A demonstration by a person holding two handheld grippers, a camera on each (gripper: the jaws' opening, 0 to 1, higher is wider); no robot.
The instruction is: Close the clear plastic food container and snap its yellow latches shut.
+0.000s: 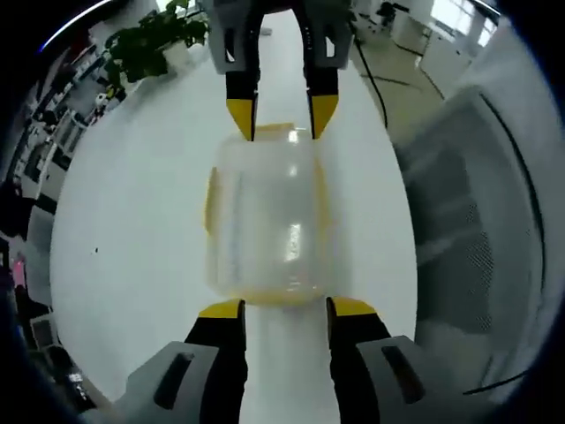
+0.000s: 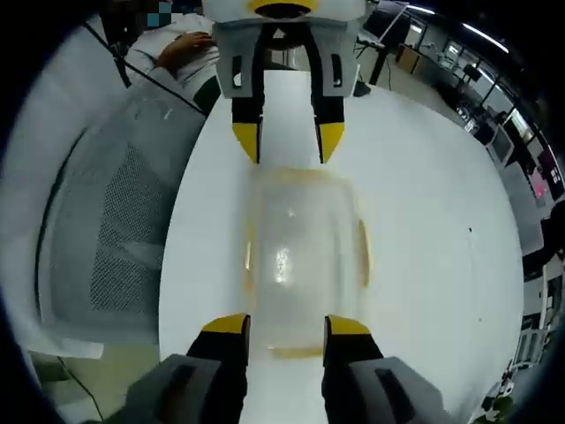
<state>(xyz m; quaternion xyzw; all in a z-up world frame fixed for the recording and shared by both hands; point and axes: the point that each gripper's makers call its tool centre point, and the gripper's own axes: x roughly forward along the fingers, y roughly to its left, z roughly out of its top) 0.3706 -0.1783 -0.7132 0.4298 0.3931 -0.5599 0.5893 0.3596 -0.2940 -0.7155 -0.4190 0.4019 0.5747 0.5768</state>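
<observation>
My left tongs (image 1: 282, 307) and right tongs (image 2: 284, 325), both agape and empty, flank the container (image 1: 269, 225); judged light, rigid, slippery, so I press its yellow latches (image 1: 212, 199).

Honestly can't read any text here, no labels, brands, numbers or signs in either the left gripper view or the right gripper view. Anything that might carry print is too blurry or small.

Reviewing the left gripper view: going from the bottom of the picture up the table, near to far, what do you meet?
Left claw → clear plastic food container with yellow latches → right claw, reaching in from the far side → potted plant at the far end of the white table.
</observation>
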